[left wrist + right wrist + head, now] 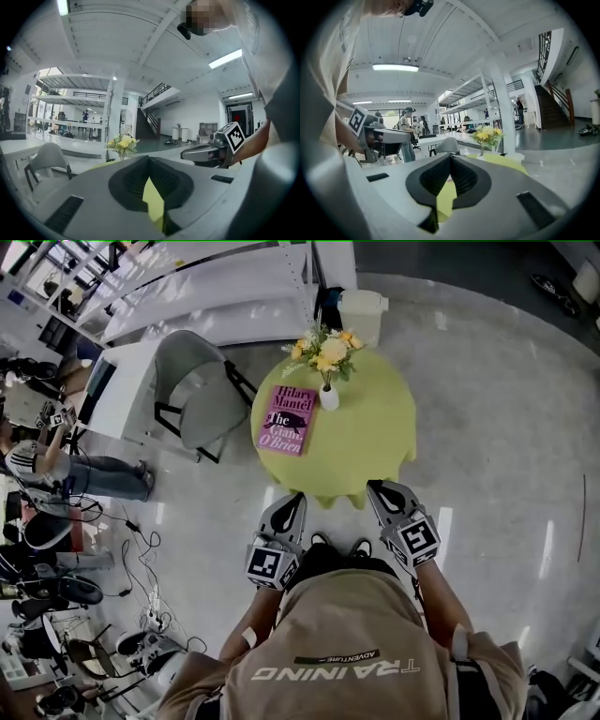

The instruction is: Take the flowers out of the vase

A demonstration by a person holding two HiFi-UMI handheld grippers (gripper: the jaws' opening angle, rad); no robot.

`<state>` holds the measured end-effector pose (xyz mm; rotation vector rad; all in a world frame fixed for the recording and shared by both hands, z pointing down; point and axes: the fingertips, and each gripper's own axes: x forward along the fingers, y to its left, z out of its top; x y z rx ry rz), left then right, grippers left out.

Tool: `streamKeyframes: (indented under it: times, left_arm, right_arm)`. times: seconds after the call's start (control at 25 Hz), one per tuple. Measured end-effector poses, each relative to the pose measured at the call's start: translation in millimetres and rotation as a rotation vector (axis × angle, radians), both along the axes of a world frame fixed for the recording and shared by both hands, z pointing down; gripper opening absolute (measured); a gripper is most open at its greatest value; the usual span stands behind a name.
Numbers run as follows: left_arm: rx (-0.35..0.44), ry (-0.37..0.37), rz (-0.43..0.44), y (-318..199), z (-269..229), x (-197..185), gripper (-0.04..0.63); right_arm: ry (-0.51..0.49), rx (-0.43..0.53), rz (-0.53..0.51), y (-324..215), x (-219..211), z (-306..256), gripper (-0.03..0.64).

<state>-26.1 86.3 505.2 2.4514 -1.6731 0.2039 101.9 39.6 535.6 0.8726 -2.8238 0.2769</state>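
Head view: I note the yellow flower bunch [327,350] upright, stems vertical, in the small white vase [329,397] at the far side of the round yellow-green table [375,442]; left gripper view: grey left gripper [149,159] jaws together, empty; right gripper view: grey right gripper [451,157] likewise.

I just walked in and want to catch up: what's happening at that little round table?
A person holds a left gripper and a right gripper at the near edge of a round table covered with a yellow-green cloth. Both sets of fingers are shut and empty. The yellow flowers stand in the white vase on the far side, untouched, next to a pink book.
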Motion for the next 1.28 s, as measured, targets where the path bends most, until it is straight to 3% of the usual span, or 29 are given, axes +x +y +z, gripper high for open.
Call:
streamKeyframes:
  times: [0.28, 0.68, 1.0, 1.28]
  left_arm:
    - [0.020, 0.025, 0.014, -48, 10, -31, 0.006]
    - [0.069, 0.056, 0.154, -147, -4, -75, 0.006]
    - [0.049, 0.088, 0.232, -186, 5, -109, 0.006]
    - [0.020, 0.130, 0.259, -204, 14, -108, 0.006]
  right_arm:
    - [0.033, 0.005, 0.004, -42, -32, 8, 0.005]
    - [0.064, 0.023, 0.145, -120, -79, -11, 0.005]
    - [0.081, 0.016, 0.260, -157, -103, -18, 0.005]
    - [0.097, 0.002, 0.275, -170, -107, -20, 0.005]
